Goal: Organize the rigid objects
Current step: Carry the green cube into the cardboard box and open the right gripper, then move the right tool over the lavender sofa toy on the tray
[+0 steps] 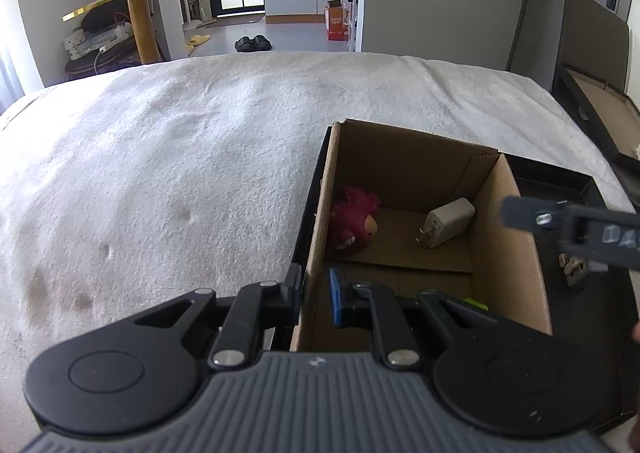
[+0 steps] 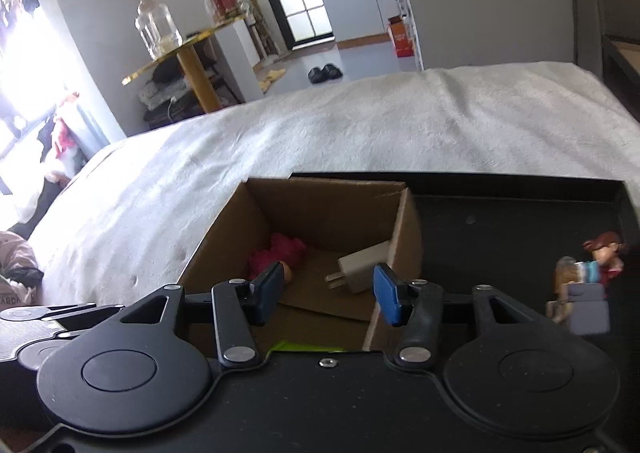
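Note:
A brown cardboard box (image 1: 508, 221) stands inside a black tray (image 1: 560, 181) on the white bed. In it lie a red plush toy (image 1: 354, 223), a white charger plug (image 1: 446, 223) and something lime green (image 1: 476, 303). My left gripper (image 1: 314, 293) is shut on the box's left wall, one finger outside and one inside. My right gripper (image 2: 326, 293) is open and empty above the box (image 2: 328, 201), with the plush (image 2: 280, 253) and the charger (image 2: 360, 269) ahead of it. A small figurine (image 2: 588, 281) stands in the tray (image 2: 520, 213) to the right.
The bed's white blanket (image 1: 180, 173) spreads left and beyond the box. The right gripper's finger (image 1: 560, 221) shows at the right of the left wrist view. A gold side table (image 1: 136, 1) with a glass jar stands past the bed. A dark headboard (image 1: 592, 49) is at the right.

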Available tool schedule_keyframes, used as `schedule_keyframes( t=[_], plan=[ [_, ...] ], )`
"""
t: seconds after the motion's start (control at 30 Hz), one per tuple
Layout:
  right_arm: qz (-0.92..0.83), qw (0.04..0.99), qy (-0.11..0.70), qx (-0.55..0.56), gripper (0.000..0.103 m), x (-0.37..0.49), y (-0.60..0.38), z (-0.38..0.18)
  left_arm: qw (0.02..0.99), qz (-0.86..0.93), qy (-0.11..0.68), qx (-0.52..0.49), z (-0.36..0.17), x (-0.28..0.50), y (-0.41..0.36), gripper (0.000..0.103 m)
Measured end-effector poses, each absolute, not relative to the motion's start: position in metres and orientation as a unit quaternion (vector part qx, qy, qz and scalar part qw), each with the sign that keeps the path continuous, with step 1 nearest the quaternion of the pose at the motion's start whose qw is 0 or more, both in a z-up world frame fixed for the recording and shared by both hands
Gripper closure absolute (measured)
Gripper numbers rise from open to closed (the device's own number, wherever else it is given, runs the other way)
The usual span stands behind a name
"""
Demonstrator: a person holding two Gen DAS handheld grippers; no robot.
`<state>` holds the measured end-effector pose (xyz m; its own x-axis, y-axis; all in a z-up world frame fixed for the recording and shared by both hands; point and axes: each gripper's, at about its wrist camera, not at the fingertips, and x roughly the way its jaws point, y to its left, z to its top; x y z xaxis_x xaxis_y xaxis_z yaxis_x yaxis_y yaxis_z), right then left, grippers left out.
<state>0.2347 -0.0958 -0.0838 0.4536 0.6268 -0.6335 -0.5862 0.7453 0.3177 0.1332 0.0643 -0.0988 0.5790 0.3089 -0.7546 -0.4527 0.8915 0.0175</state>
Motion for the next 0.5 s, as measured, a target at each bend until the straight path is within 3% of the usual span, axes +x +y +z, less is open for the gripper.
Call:
schedule_keyframes(
  t=[0.5],
  plan=[
    [0.292, 0.876, 0.383, 0.028, 0.053, 0.253, -0.165, -0.093, 0.881, 0.228, 0.407, -0.074, -0.090, 0.138, 0.055, 0.085]
  ],
)
